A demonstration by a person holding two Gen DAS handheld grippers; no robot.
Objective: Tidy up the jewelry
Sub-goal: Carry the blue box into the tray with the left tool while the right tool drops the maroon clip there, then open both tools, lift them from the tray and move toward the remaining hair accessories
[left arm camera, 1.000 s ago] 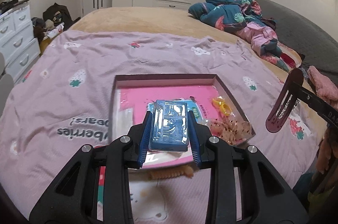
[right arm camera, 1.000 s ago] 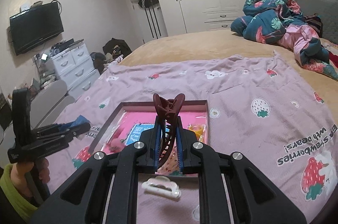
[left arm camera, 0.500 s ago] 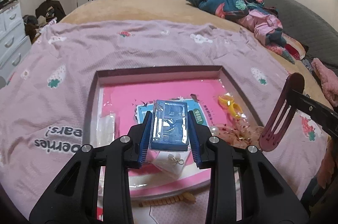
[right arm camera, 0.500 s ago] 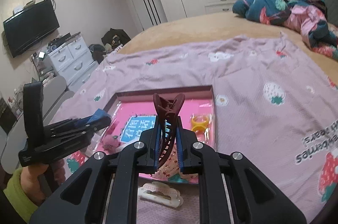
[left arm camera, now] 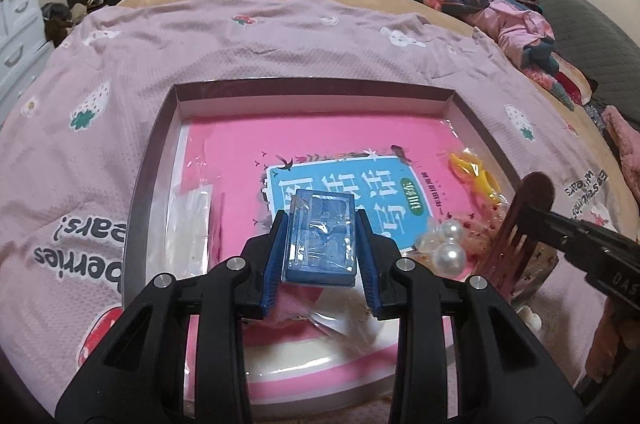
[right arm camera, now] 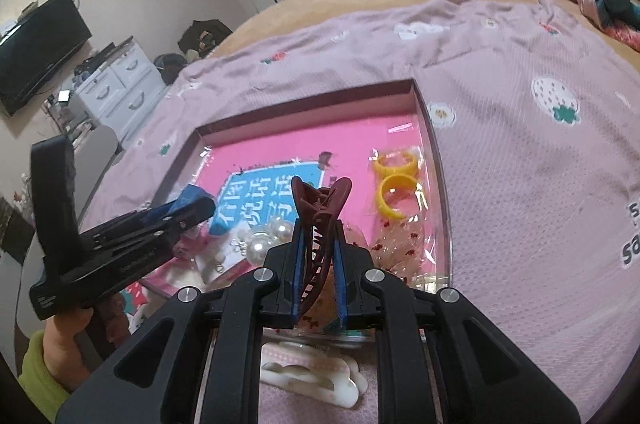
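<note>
Now each tool grips: left (left arm camera: pixel 322 256) blue case (left arm camera: pixel 320 238) lengthwise, right (right arm camera: pixel 319 264) claw clip (right arm camera: pixel 318 224) upright.

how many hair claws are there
2. A dark red hair claw is clamped in the right tool, above the tray. A white hair claw lies on the blanket just outside it. Others may be hidden.

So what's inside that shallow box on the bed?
The box holds yellow rings, pearls, clear packets and a pink printed sheet. The grippers hide the near part.

The left tool (left arm camera: pixel 322 244) grips a blue case (left arm camera: pixel 321 238) above the tray (left arm camera: pixel 150 159).
</note>
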